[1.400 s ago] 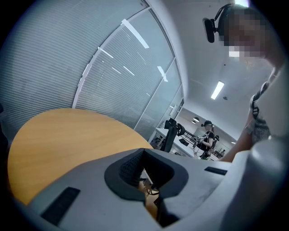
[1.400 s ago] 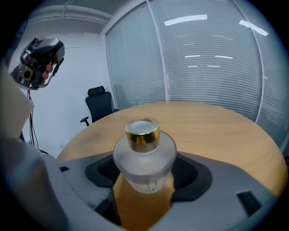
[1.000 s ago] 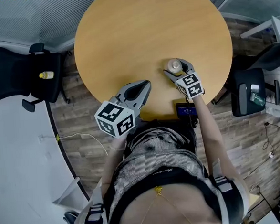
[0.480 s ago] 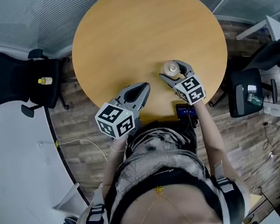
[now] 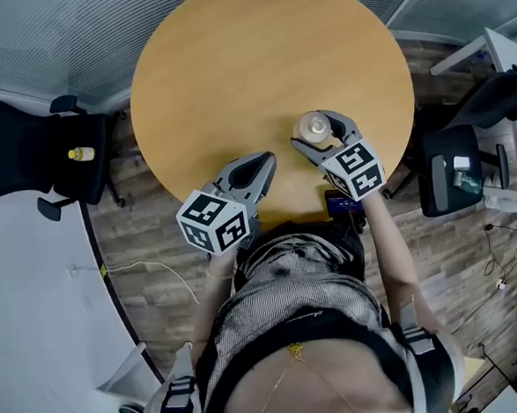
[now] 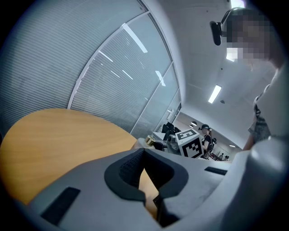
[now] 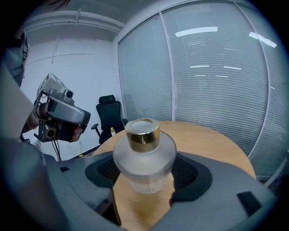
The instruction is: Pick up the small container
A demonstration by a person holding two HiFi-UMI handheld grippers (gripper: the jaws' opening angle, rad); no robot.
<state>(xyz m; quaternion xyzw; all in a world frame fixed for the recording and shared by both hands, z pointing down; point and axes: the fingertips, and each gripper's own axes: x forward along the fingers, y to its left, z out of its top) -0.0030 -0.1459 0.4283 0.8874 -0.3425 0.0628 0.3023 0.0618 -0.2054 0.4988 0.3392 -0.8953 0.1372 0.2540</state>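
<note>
Small container (image 7: 143,153), a frosted glass jar with a gold cap, stands on the counter (image 5: 257,60) near its front edge, with the right tool (image 7: 144,169) closed against its flanks. The grip should bite firmly below the wide shoulder, then lift straight up and slowly, since smooth glass may slip. Left tool (image 6: 143,151) hangs nearby, closed and empty.

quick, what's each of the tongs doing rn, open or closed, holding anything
Left tongs: closed, empty.
Right tongs: closed on the small container.
</note>
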